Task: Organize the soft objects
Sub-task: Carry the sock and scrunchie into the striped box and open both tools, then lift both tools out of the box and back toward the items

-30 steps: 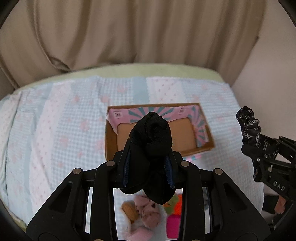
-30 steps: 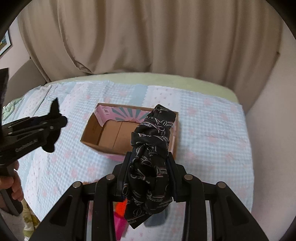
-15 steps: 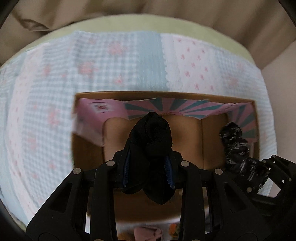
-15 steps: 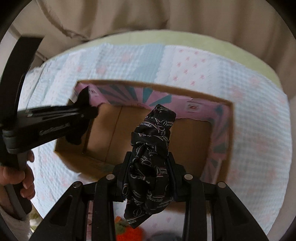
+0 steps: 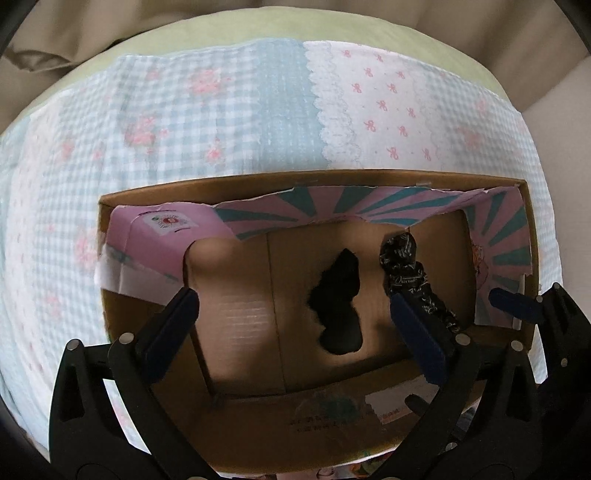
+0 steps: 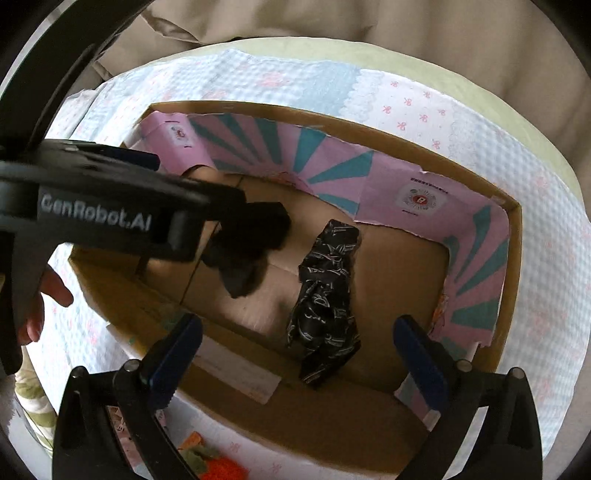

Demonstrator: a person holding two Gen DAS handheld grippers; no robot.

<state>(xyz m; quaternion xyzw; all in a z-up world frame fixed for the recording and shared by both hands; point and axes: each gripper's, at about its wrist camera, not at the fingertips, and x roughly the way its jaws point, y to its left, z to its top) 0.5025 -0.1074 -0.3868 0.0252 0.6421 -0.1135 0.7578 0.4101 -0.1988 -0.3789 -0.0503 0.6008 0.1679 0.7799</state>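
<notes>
From my remote seat, the biggest thing in both wrist views was the bed, spread with a pale blue checked quilt sewn with pink flowers and a white panel of little pink bows, a beige curtain hanging behind it. On the quilt sat an open cardboard box, its inner walls lined with torn pink paper carrying teal rays.

My left gripper hung over the box with its blue-padded fingers spread wide and nothing between them. Beneath it, on the bare cardboard floor near the middle of the box, lay the plain black sock bundle, a dark crumpled lump that touched neither pad. In the right wrist view the body of the left gripper crossed the upper left of the frame and partly hid that bundle.

My right gripper was likewise spread apart above the box, holding nothing. The black patterned cloth roll, printed with white lettering, lay on the box floor below it, just beside the sock bundle on its right. I could not tell whether the two touched. In the left wrist view the roll's lower end sat behind the left gripper's right finger.

Outside the box, at its near edge, a small orange and green soft item lay on the quilt.
</notes>
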